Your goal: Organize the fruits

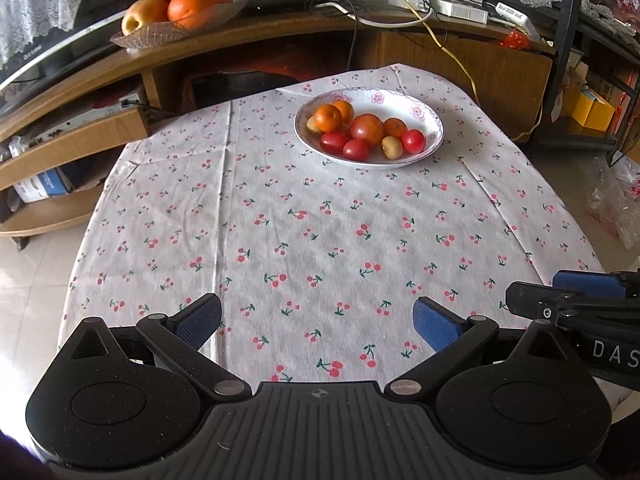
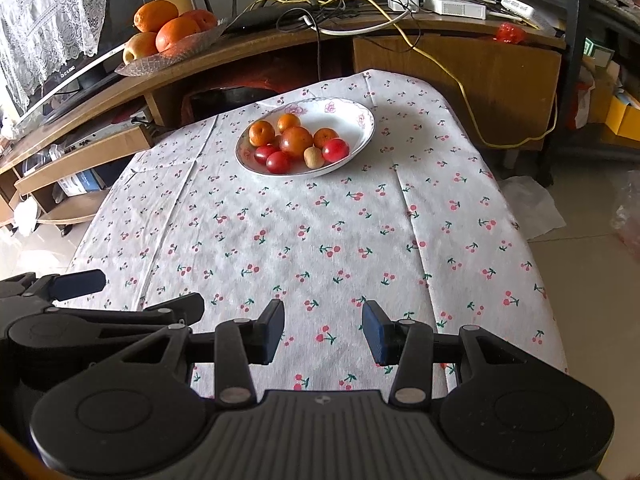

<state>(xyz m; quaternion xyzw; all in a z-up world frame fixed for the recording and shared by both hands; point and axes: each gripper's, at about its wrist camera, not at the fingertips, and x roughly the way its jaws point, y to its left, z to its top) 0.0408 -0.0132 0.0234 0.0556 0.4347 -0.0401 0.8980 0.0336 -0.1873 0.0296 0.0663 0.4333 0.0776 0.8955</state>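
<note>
On the far left, up on the wooden TV stand (image 1: 280, 36), a glass dish (image 1: 168, 34) holds 3 oranges (image 1: 196, 4) and a yellow apple (image 1: 142, 16). My left gripper (image 1: 318, 322) hangs over the near edge of the table, its blue-padded fingers (image 1: 198, 322) spread wide with nothing between them, only the cherry-print tablecloth (image 1: 320, 220) below.

Toward the middle, at the far end of the cloth, sits the white flowered bowl (image 1: 430, 114) with the fruit in it: 3 small oranges (image 1: 328, 117) at the back, a large orange-red fruit (image 1: 367, 129) in the centre, 3 red tomato-like fruits (image 1: 355, 149) along the front, and a kiwi (image 1: 392, 147) between 2 of them. Another brownish fruit peeks out at the bowl's left edge.

My right gripper (image 2: 323, 330) is just beside the left one, also low over the near edge, its jaws parted and empty. Both are well apart from the bowl. A yellow cable (image 2: 460, 80) trails down on the right.
</note>
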